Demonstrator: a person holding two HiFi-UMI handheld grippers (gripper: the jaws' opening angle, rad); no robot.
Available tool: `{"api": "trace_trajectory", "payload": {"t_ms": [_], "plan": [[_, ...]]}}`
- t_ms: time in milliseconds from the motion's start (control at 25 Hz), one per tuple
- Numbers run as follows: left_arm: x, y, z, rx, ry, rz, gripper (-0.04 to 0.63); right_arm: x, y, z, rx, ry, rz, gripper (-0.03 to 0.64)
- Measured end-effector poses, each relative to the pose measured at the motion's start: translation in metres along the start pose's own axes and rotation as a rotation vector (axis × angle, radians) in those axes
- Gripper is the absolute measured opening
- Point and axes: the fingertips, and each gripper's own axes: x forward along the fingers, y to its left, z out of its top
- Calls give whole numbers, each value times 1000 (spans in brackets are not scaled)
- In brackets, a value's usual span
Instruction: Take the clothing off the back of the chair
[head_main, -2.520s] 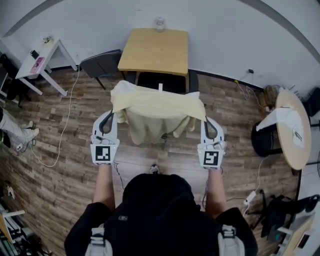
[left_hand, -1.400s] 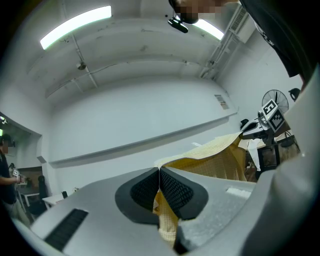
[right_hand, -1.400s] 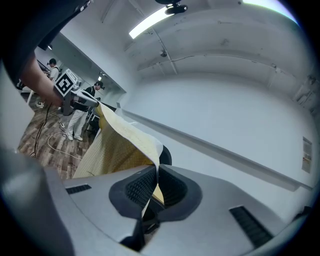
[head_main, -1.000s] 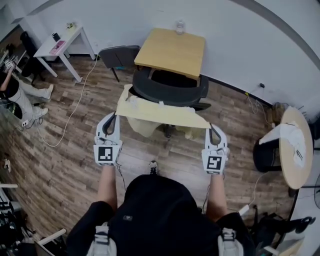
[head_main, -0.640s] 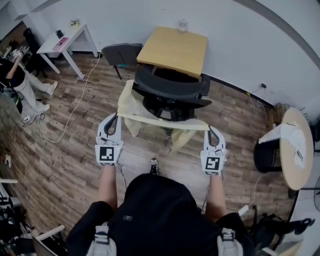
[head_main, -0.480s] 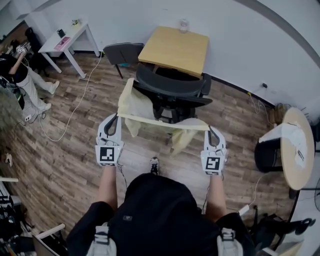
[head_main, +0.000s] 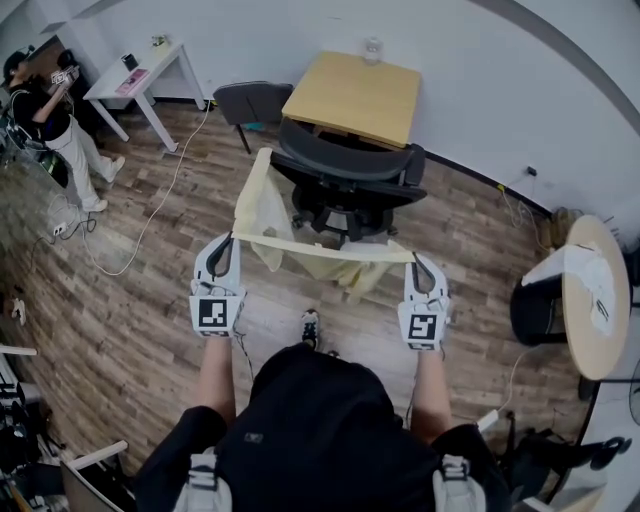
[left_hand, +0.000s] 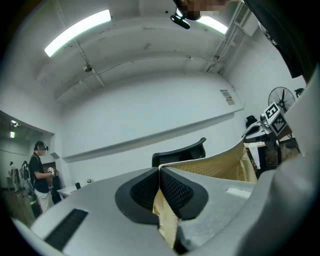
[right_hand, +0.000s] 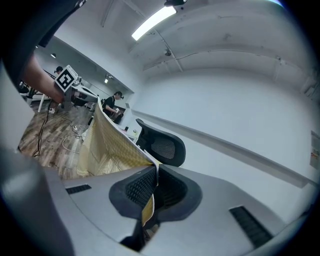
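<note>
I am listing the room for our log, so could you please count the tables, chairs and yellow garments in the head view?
Tables: 3 (wooden table, white desk, round table)
Chairs: 2 (black office chair, grey chair)
Yellow garments: 1 (yellow garment)
Total: 6
The dark shape beside the round table is unclear and not counted.

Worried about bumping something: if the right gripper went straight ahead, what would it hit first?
Probably the black chair: its backrest stands right ahead of the right gripper, which is shut on the yellow garment. Depth is unclear.
</note>
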Motion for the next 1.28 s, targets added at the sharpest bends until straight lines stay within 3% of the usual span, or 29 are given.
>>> {"api": "trace_trajectory", "payload": {"t_ms": [1080, 1280], "plan": [[-81, -23, -16, 8, 31, 13, 6, -62, 37, -13, 29, 15, 29, 2], [-94, -22, -20, -21, 38, 27, 6, -71, 47, -11, 25, 14, 41, 2]]}}
